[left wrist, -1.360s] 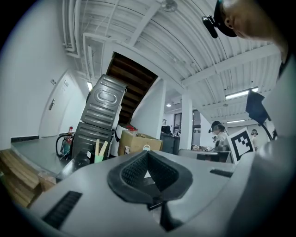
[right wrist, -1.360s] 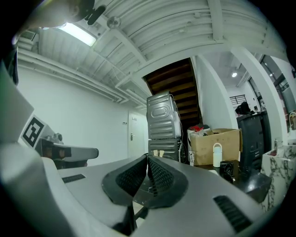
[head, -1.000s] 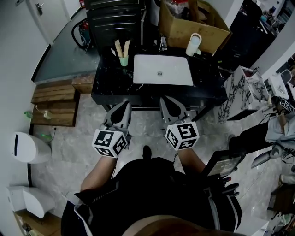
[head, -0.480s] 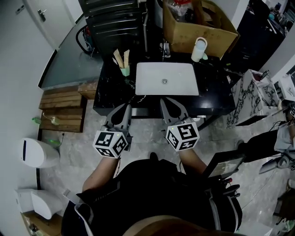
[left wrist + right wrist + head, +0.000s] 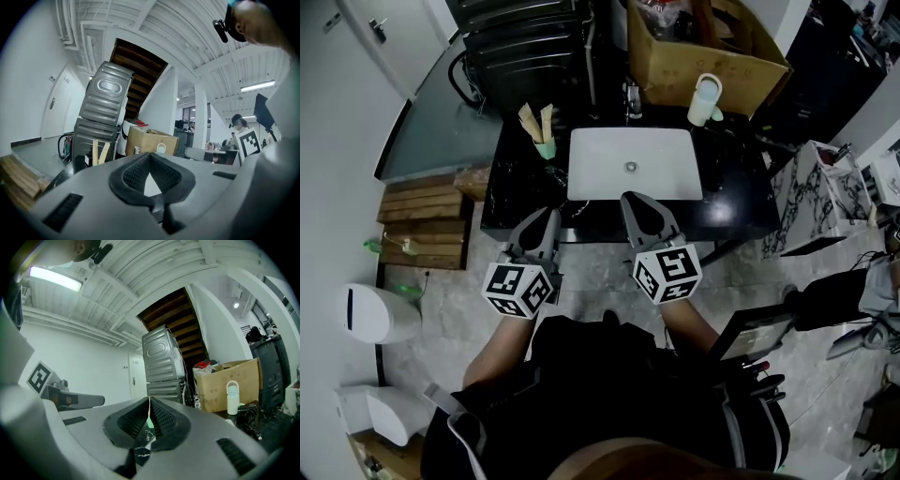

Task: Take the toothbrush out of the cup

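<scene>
A green cup (image 5: pixel 545 148) stands on the black counter (image 5: pixel 516 192) left of the white sink (image 5: pixel 630 164), with pale toothbrushes (image 5: pixel 534 120) sticking up out of it. In the left gripper view the toothbrushes (image 5: pixel 99 152) rise at the left, beyond the jaws. My left gripper (image 5: pixel 546 216) is shut and empty, its tip at the counter's front edge, short of the cup. My right gripper (image 5: pixel 635 200) is shut too, holding nothing, its tip at the sink's front rim. Both point level toward the counter (image 5: pixel 150 158) (image 5: pixel 149 401).
A faucet (image 5: pixel 630 94) and a white bottle (image 5: pixel 705 98) stand behind the sink, in front of a cardboard box (image 5: pixel 703 47). Grey metal cabinets (image 5: pixel 525 37) rise at the back left. Wooden pallets (image 5: pixel 422 211) and a white bin (image 5: pixel 375 314) lie on the floor at left.
Both grippers have moved forward together toward the counter, still shut. Their tips now overlap its front edge, where before they hung short of it.
</scene>
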